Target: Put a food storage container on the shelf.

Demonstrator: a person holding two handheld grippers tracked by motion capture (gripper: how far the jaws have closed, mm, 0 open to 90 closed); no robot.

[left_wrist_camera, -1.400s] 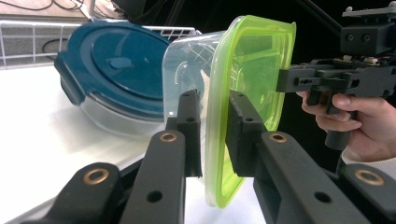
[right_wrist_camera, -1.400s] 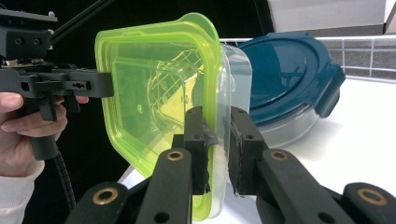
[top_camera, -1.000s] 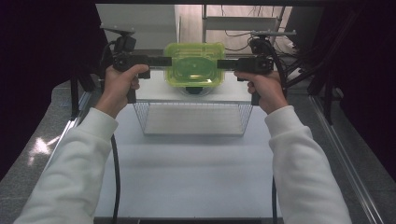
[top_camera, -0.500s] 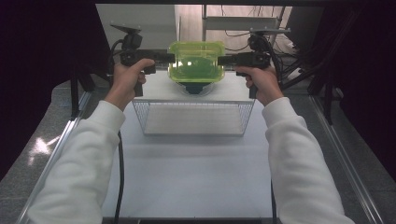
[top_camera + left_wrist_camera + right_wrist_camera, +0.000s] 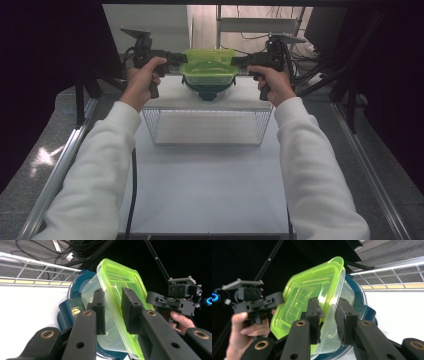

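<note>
Both grippers, left [image 5: 181,58] and right [image 5: 236,61], pinch the rim of the clear plastic container with its lime-green lid [image 5: 209,65], their jaws having just been easing apart. It hangs at twelve o'clock above the dark blue round bowl [image 5: 208,91], beyond the wire basket [image 5: 207,126]. Further loosening could drop it askew.

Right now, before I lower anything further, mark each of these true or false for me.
1. The container has a bright green lid. True.
2. One gripper alone carries the container. False: the left gripper and the right gripper each have a side of its rim between their jaws.
3. The container sits above a dark blue bowl. True.
4. The container is inside the wire basket. False: it is beyond the basket's far wall.
5. The lid is off and lying on the white table. False: it is on the container.
</note>
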